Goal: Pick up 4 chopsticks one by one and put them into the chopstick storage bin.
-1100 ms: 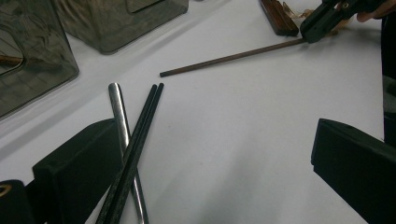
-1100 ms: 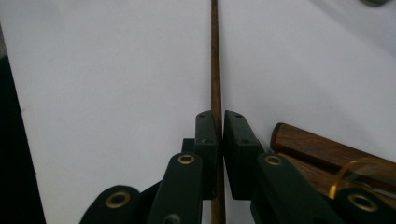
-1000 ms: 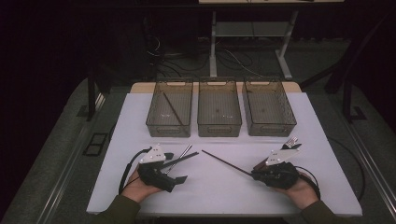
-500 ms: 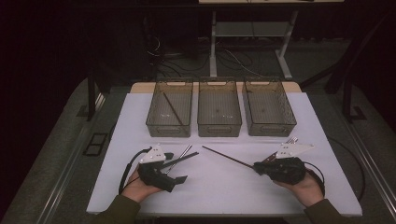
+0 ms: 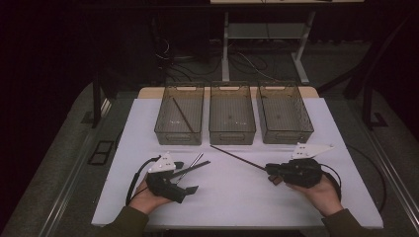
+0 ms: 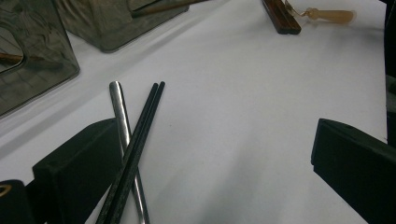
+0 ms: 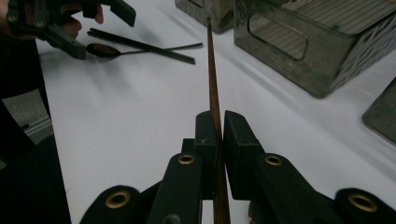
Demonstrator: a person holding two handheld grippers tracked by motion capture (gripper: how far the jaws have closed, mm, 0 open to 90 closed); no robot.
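Observation:
My right gripper [image 5: 271,174] is shut on one brown chopstick [image 5: 237,158], held near its thick end. The stick hangs just above the white table and points toward the middle bin [image 5: 232,132]. In the right gripper view the pads [image 7: 220,128] pinch the chopstick [image 7: 211,70], which runs straight ahead. My left gripper [image 5: 188,177] rests open on the table at the left. A pair of black chopsticks [image 6: 140,135] crossing a metal spoon [image 6: 119,105] lies against its left jaw, ungripped.
Three clear bins stand in a row at the back; the left bin [image 5: 178,139] holds one brown stick [image 5: 183,116], the right bin [image 5: 285,136] looks bare. Dark brown sticks [image 6: 281,16] and a pale spoon [image 6: 327,16] lie far across the table [image 5: 237,207].
The right gripper has lifted a little and drifted right with the chopstick, whose tip swung along. The left hand and the black chopsticks have stayed put.

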